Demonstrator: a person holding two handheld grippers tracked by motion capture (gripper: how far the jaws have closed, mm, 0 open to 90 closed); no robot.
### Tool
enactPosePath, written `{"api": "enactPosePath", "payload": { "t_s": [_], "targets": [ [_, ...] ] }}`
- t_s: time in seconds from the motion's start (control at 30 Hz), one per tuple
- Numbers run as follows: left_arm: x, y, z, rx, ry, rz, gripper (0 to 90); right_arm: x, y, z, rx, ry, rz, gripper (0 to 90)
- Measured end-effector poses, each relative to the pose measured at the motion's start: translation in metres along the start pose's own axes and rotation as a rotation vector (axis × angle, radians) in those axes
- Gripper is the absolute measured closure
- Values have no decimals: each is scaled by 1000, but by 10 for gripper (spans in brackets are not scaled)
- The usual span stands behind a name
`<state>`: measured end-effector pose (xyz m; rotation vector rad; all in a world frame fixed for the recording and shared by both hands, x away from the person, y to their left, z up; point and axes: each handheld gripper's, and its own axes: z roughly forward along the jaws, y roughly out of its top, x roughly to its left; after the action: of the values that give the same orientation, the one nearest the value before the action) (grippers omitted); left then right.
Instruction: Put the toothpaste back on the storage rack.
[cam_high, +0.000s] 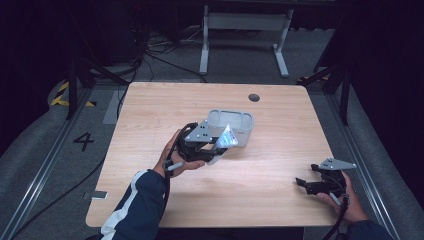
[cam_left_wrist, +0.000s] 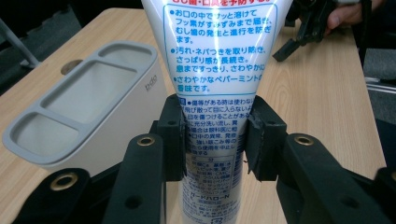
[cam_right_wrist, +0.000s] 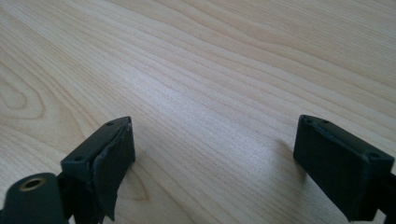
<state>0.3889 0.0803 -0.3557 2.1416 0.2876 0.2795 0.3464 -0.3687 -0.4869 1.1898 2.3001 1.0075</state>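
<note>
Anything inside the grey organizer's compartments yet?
The organizer shows three compartments, all looking empty in the left gripper view, though the floors aren't fully visible. The tube is clamped in the left gripper.

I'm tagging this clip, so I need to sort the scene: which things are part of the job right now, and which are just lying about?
In the job:
- tube, clamped in the left hand-held gripper
- grey organizer with three compartments, beside the tube

Lying about:
- right hand-held gripper, open over bare table
- cables and desk frame on the floor beyond
</note>
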Motion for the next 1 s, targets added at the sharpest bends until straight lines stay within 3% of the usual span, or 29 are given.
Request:
{"api": "enactPosePath", "payload": {
  "t_s": [0.47, 0.73, 1.0],
  "targets": [
    [10, 19, 4, -92, 68, -34, 644, 0, 0, 0, 0, 0, 0, 128],
    [18, 26, 5, -154, 106, -84, 646, 0, 0, 0, 0, 0, 0, 128],
    [25, 35, 9, -178, 128, -94, 647, 0, 0, 0, 0, 0, 0, 128]
  ]
}}
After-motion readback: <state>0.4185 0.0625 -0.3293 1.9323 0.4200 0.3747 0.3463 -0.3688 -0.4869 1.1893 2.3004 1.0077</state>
